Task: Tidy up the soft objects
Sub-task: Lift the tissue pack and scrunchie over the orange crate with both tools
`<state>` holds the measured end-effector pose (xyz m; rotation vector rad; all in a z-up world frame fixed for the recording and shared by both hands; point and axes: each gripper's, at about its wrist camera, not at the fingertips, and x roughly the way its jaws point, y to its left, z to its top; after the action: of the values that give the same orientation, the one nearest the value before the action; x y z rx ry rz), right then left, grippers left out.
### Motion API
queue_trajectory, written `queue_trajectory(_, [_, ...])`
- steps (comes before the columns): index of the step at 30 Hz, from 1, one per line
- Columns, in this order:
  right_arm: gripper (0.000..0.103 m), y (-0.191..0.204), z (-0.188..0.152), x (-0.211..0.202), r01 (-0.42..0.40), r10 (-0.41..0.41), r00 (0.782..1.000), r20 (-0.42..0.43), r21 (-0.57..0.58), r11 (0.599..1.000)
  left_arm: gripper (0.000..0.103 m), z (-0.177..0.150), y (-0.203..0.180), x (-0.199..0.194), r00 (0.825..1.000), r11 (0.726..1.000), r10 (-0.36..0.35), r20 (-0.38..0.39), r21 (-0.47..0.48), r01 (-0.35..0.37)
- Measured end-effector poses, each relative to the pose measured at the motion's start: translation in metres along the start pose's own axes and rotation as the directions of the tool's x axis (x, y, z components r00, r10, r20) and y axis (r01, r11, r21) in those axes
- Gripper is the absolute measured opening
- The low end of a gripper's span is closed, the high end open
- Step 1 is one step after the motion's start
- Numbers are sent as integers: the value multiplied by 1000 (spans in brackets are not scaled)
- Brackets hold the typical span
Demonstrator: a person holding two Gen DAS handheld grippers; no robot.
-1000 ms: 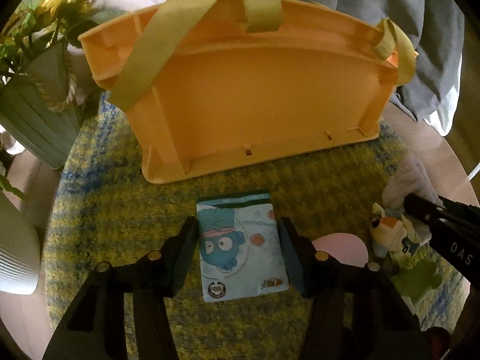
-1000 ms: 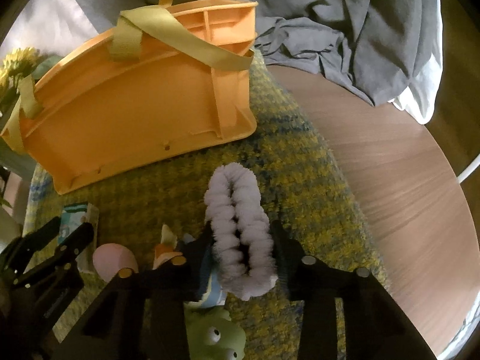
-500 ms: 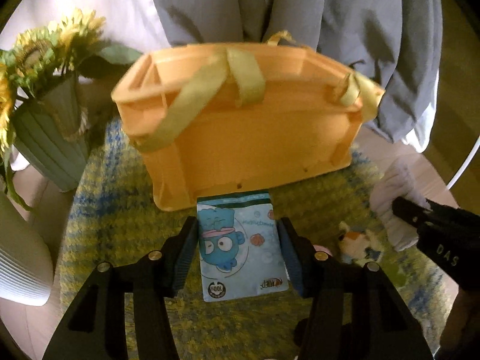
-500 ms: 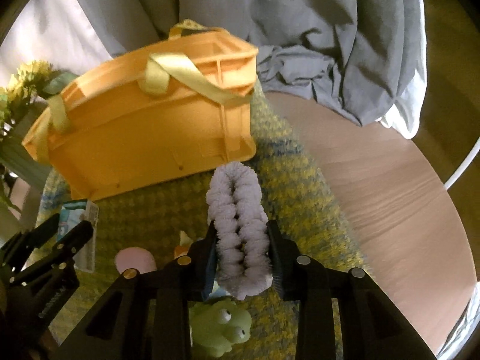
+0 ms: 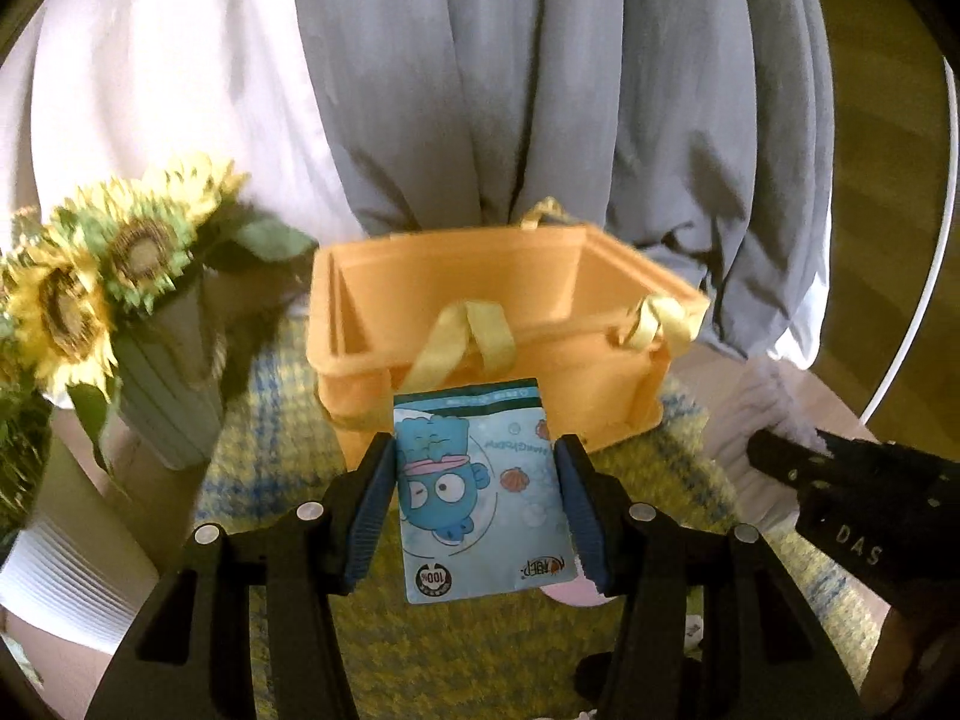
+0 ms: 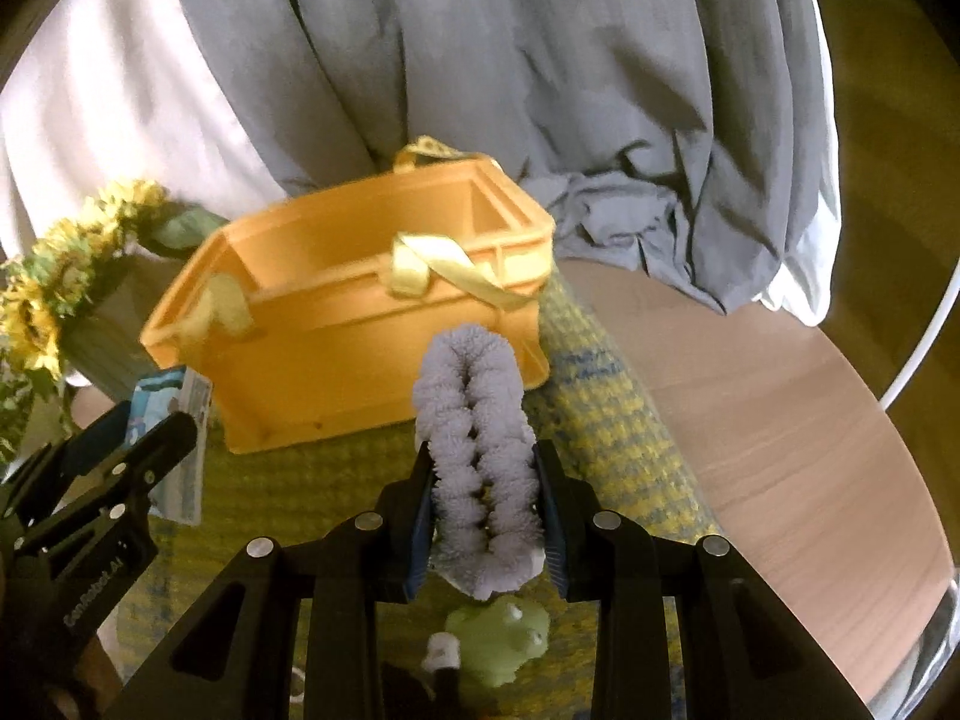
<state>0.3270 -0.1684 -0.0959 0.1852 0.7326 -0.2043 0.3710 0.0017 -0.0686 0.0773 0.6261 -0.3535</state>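
**Both hand-held grippers loaded in front of the orange basket**

The left wrist view shows the left hand-held gripper clamped on a blue tissue pack, held off the mat in front of the orange basket. Only here is the pack's face visible: a blue cartoon fish in a pink cap, shells, a round "100%" mark low on the left, and small mirrored-looking lettering I cannot read. At the right edge the other tool's black finger carries the letters "DAS".

The right wrist view shows the right hand-held gripper closed tightly on a fluffy lilac scrunchie, raised before the basket's near right corner. Only this view shows the green frog toy on the yellow-blue mat beneath the jaws, and the bare wooden counter on the right. The left tool's side lettering is blurred.

Sunflowers in a vase stand left of the basket; grey cloth hangs behind.
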Motion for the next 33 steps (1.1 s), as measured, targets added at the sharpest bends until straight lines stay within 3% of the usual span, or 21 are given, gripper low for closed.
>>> queue_trajectory(14, [31, 20, 25, -40, -56, 54, 987, 154, 7, 998, 53, 34, 14, -46, 984, 1000, -9, 180, 3, 9])
queue_trajectory(33, [31, 42, 83, -48, -126, 128, 943, 308, -28, 992, 53, 83, 27, -46, 942, 999, 27, 333, 18, -35])
